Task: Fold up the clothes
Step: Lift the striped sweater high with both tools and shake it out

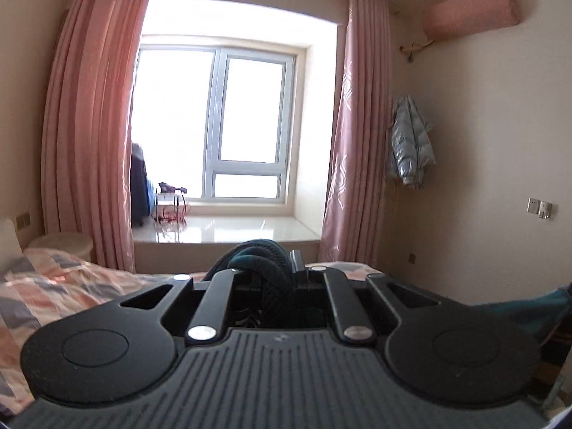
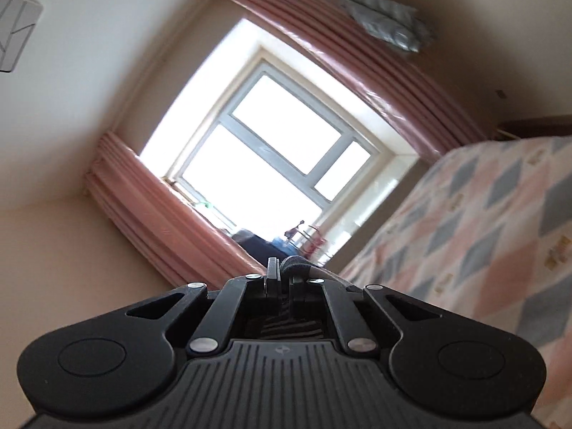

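Note:
A dark teal ribbed garment bulges up between the fingers of my left gripper, which is shut on a thick fold of it, held high and pointing at the window. More teal cloth hangs at the right edge of the left wrist view. In the right wrist view, strongly rolled, my right gripper is shut on a dark edge of the garment. Striped dark fabric shows below, between the gripper's arms. Most of the garment hangs out of sight under both grippers.
A bed with a pink, grey and white patterned cover lies below. Ahead is a bright window with pink curtains and a sill ledge. A silver jacket hangs on the right wall.

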`<state>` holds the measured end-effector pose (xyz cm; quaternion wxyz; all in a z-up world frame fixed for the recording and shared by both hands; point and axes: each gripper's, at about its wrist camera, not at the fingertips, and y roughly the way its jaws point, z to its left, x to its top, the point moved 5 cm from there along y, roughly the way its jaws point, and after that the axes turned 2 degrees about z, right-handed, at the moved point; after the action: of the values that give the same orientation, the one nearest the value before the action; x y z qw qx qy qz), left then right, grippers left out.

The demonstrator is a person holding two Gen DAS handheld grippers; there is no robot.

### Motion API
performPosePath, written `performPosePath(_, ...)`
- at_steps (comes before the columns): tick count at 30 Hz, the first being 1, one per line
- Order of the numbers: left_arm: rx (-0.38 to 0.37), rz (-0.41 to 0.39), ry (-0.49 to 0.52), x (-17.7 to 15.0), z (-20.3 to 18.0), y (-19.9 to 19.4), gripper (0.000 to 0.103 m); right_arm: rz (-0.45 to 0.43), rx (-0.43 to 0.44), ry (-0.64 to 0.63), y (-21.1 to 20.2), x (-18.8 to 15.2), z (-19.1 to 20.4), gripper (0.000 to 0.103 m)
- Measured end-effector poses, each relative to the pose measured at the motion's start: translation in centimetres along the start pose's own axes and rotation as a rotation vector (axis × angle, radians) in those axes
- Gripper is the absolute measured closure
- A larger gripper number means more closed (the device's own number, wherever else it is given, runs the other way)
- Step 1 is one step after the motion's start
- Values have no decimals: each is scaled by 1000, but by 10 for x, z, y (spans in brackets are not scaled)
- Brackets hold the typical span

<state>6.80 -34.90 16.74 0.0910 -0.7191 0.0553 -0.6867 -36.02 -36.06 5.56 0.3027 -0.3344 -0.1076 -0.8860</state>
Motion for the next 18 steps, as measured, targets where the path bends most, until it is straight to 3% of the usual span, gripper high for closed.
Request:
performPosePath(5, -41, -66, 68, 20, 21, -69, 94, -111, 74, -55, -19, 3, 70, 99)
performPosePath(18, -204, -99, 112, 12, 28, -221, 94, -312, 62, -149, -125, -29, 177, 99)
